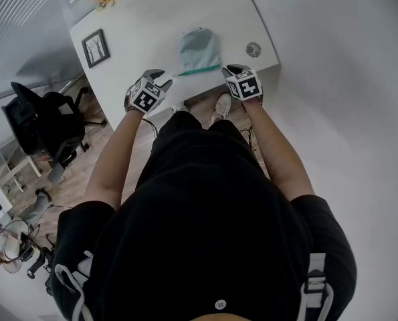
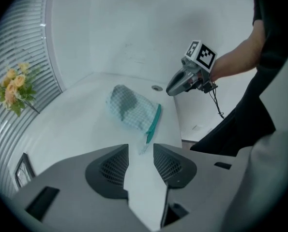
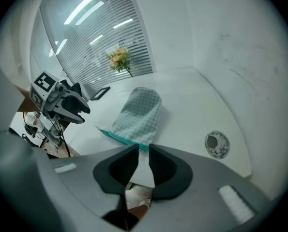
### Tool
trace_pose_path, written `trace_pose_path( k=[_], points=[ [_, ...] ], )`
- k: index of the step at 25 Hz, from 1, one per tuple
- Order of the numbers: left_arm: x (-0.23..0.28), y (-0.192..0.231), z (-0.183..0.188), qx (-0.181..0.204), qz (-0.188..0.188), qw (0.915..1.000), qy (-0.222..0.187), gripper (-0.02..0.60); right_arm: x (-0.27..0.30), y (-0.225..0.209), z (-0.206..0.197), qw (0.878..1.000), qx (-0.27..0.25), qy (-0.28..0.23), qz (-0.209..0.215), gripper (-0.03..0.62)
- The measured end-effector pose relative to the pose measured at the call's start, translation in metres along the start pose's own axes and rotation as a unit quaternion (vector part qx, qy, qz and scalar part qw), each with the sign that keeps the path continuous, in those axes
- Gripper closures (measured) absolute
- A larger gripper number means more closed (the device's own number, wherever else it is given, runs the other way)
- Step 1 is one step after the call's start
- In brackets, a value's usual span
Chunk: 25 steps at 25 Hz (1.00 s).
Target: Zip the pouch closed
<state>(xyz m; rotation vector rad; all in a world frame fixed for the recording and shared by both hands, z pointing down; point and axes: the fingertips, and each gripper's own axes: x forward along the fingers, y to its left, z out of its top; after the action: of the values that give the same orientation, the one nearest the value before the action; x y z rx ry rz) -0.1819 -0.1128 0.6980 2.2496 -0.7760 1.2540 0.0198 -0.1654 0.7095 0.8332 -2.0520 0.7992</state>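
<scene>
I judge the zipping done: the pouch point(image 1: 199, 47) lies flat on the worktop point(image 1: 138, 25) at upper centre of the head view, its teal zip point(image 1: 200, 70) looking shut along the near edge, while my left gripper point(image 1: 160, 79) and right gripper point(image 1: 233, 69) flank it, jaws apart and empty.

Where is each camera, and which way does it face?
Head view: on the person's head, facing steeply down at table, pouch, forearms, black clothing.
Left gripper view: on the left gripper, facing the pouch and right gripper; own jaws below.
Right gripper view: on the right gripper, facing pouch and left gripper.
All share the pouch.
</scene>
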Motion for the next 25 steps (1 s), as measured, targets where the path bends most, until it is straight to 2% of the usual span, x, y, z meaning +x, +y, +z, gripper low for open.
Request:
trace_pose_path(
  k=[4,7,10,14,19,25],
  points=[
    [-0.031,0.001,0.032,-0.04,0.011,0.9963,-0.075,0.416,-0.029,0.017,0.033,0.997,-0.018,-0.071,0.029,0.5],
    [-0.055,-0.003,0.061,-0.062,0.009,0.9875,-0.145,0.417,-0.055,0.033,0.061,0.99,-0.031,-0.127,0.054,0.497],
    [-0.084,-0.008,0.091,-0.072,0.001,0.9721,-0.223,0.425,-0.084,0.051,0.092,0.978,-0.047,-0.189,0.079,0.497],
    [-0.126,-0.02,0.133,-0.06,-0.001,0.9447,-0.322,0.425,-0.126,0.073,0.13,0.952,-0.072,-0.278,0.106,0.493],
    [-0.166,-0.032,0.171,-0.047,0.011,0.9191,-0.391,0.457,-0.172,0.101,0.16,0.923,-0.123,-0.342,0.129,0.493],
    [-0.205,-0.043,0.208,-0.032,0.02,0.895,-0.445,0.531,-0.213,0.127,0.181,0.896,-0.165,-0.391,0.135,0.508]
  ],
)
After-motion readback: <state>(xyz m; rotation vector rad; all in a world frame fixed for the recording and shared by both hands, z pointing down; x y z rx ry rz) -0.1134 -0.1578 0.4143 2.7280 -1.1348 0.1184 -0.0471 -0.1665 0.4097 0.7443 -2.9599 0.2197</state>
